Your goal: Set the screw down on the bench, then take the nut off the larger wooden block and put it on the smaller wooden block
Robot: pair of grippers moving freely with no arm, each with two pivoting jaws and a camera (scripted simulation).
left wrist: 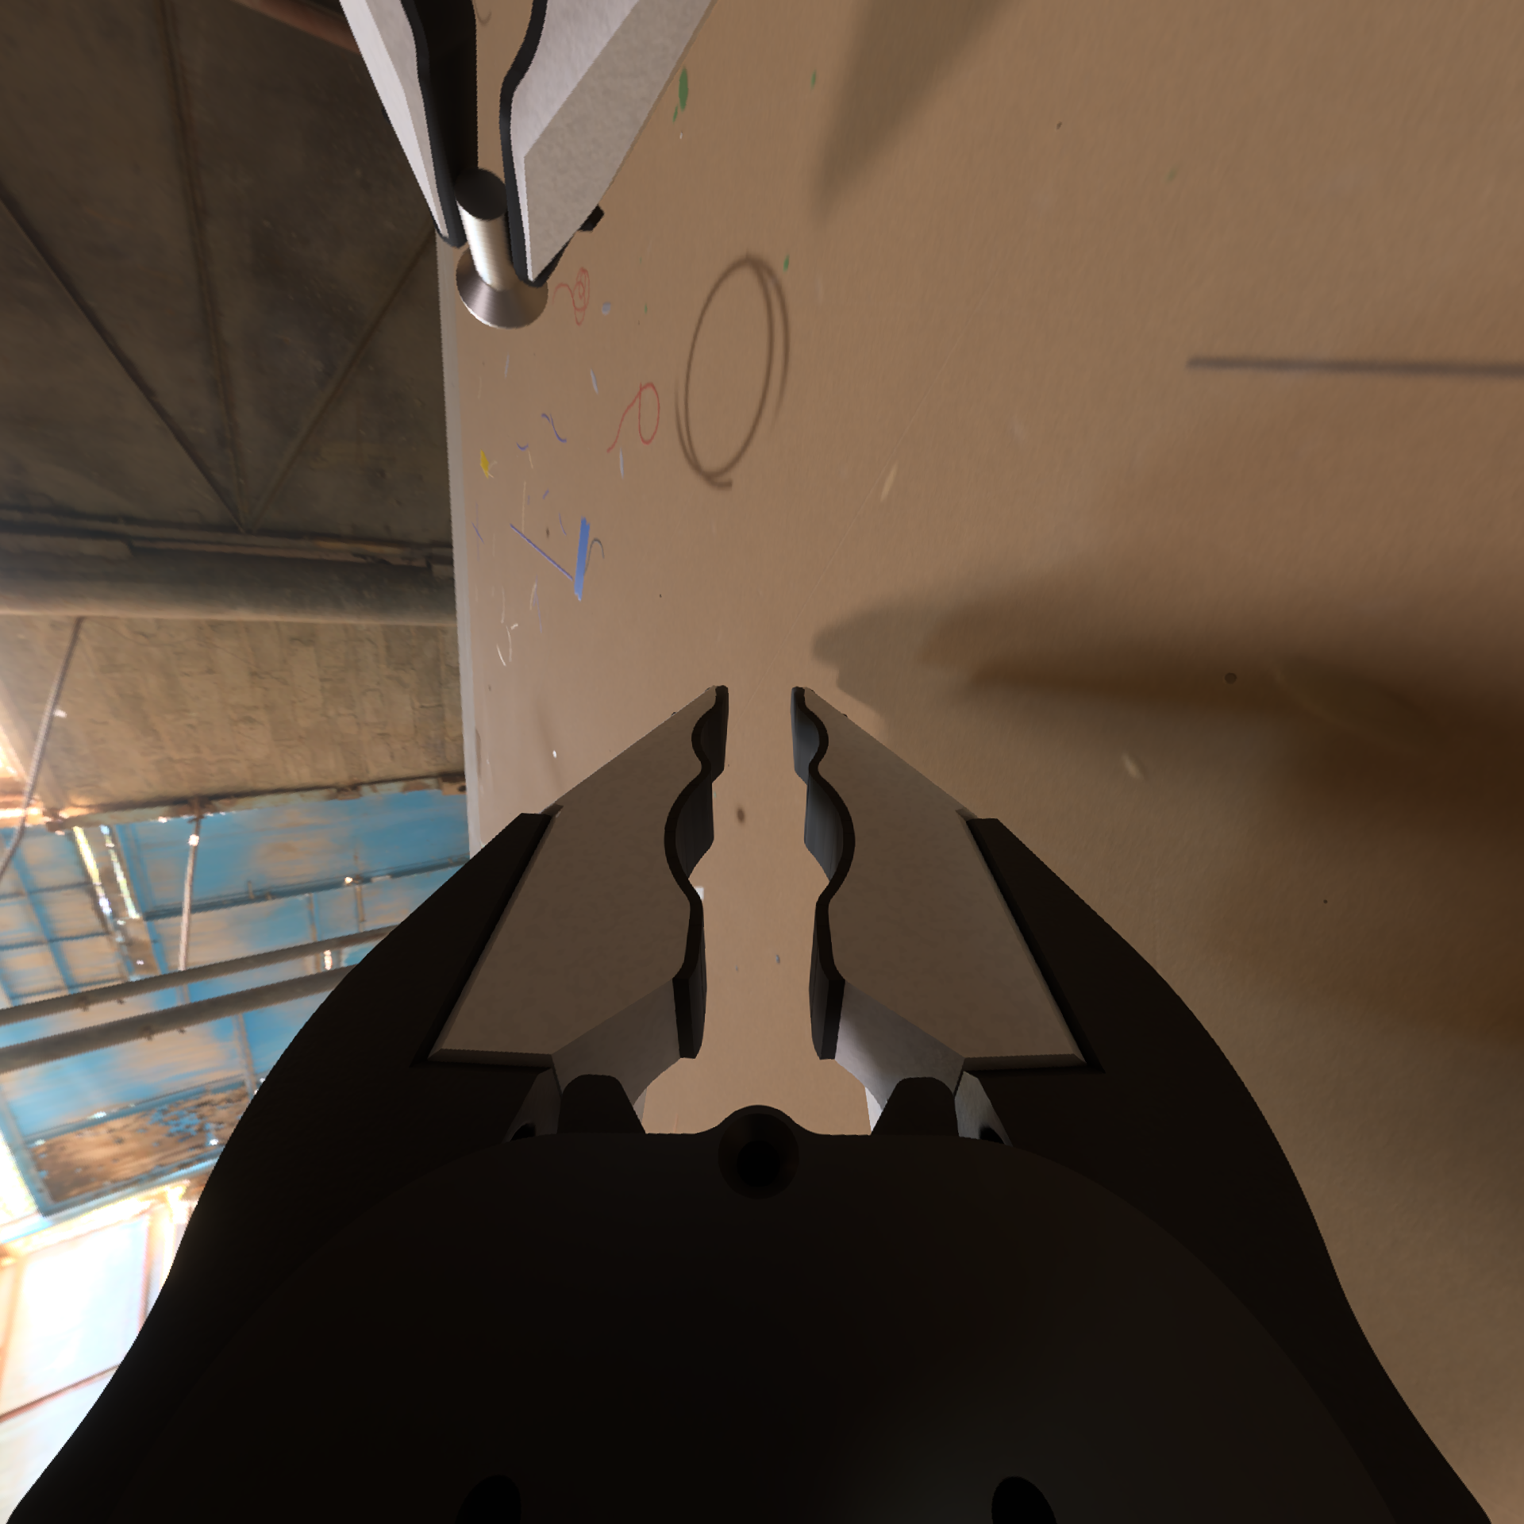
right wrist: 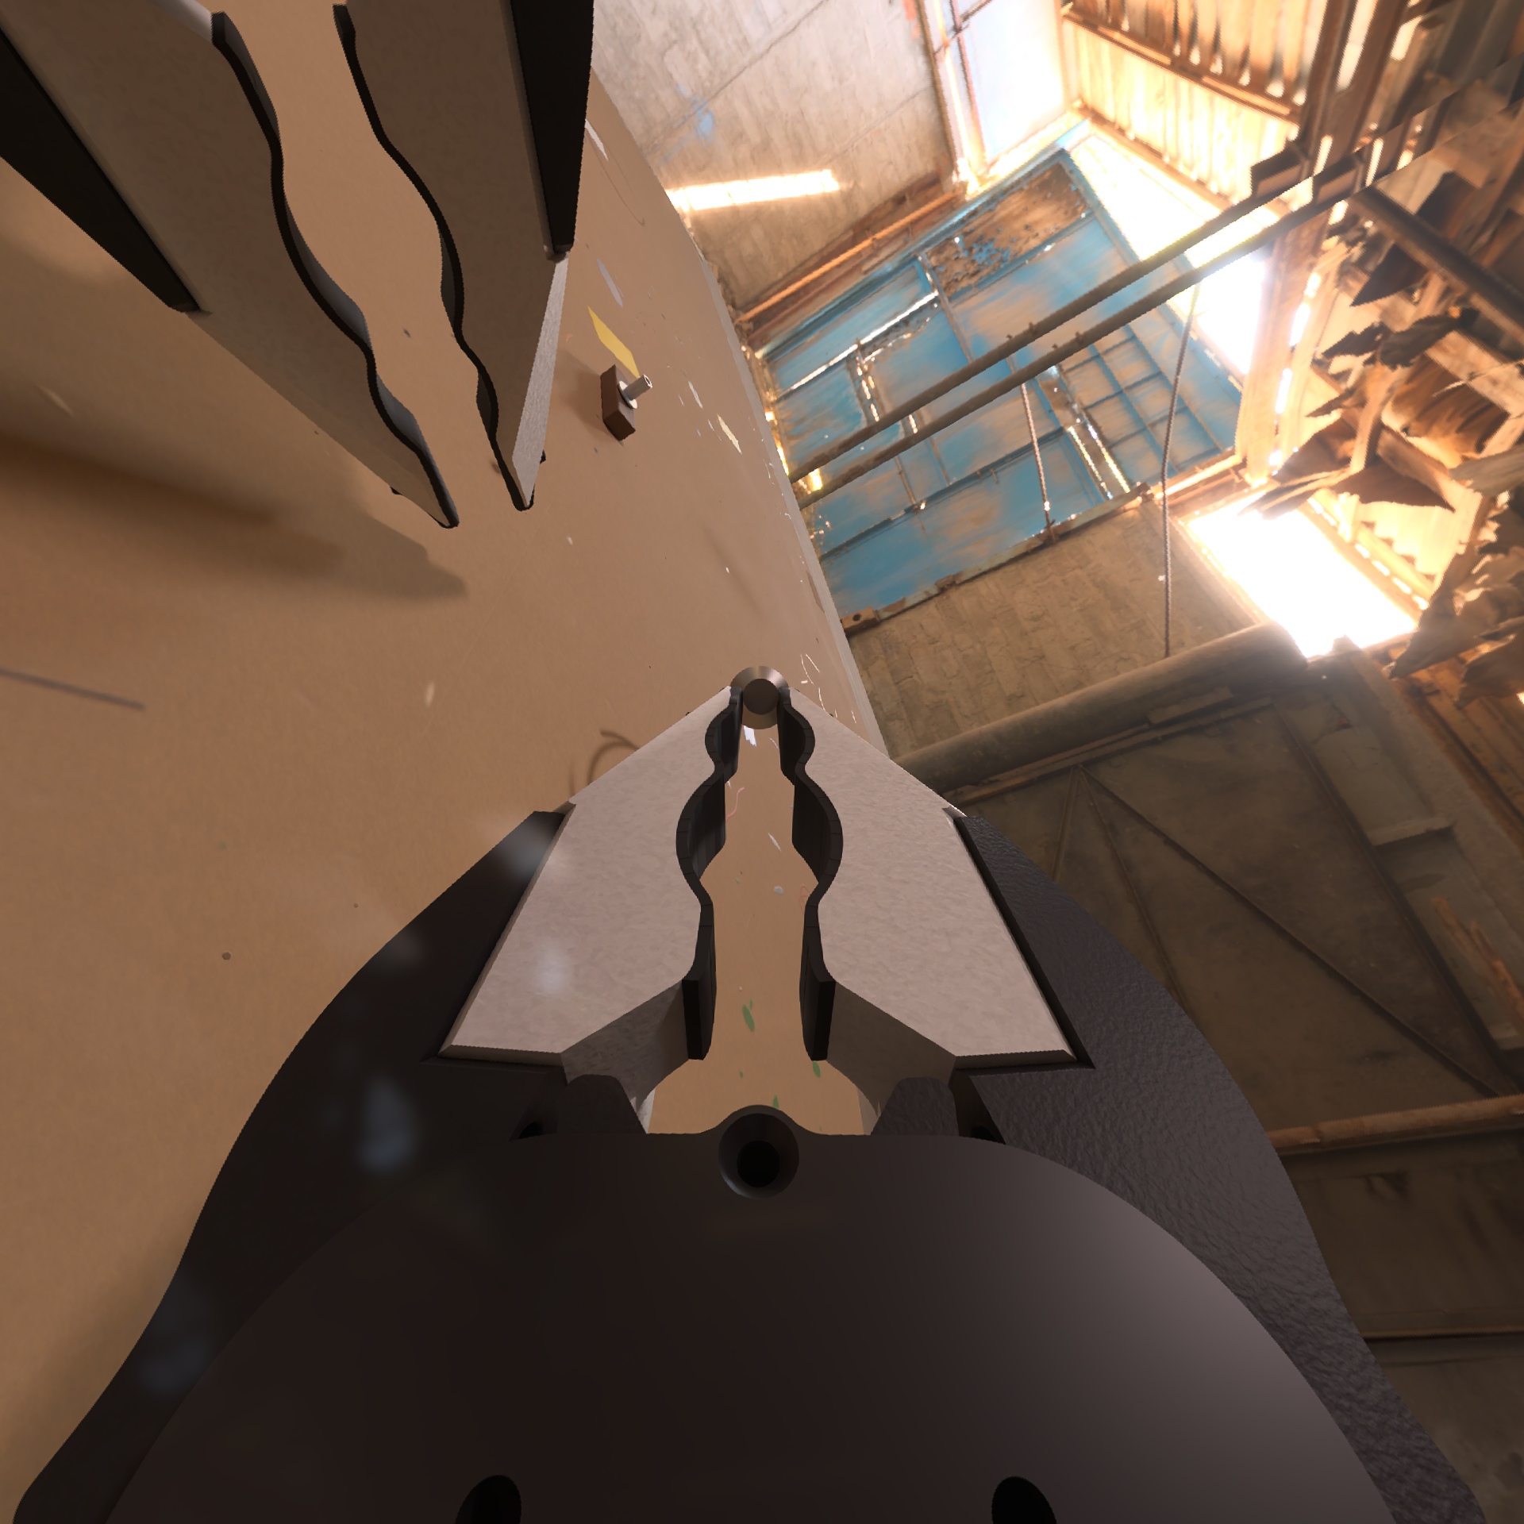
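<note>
My right gripper (right wrist: 760, 697) is shut on a silver screw (right wrist: 760, 691), gripping its shank at the fingertips. In the left wrist view the right gripper (left wrist: 493, 247) holds the screw (left wrist: 499, 289) with its flat head toward the tan bench (left wrist: 1072, 495), near the bench edge. My left gripper (left wrist: 760, 697) is open and empty over the bench; it also shows in the right wrist view (right wrist: 486, 510). A small dark wooden block (right wrist: 614, 408) with a silver metal piece (right wrist: 637, 388) on it stands farther along the bench (right wrist: 247, 742). No other block is in view.
The bench edge (left wrist: 455, 577) runs close to the held screw, with a drop to the workshop beyond. Paint flecks and a pencilled ring (left wrist: 734, 371) mark the bench top. A yellow patch (right wrist: 612, 338) lies near the block.
</note>
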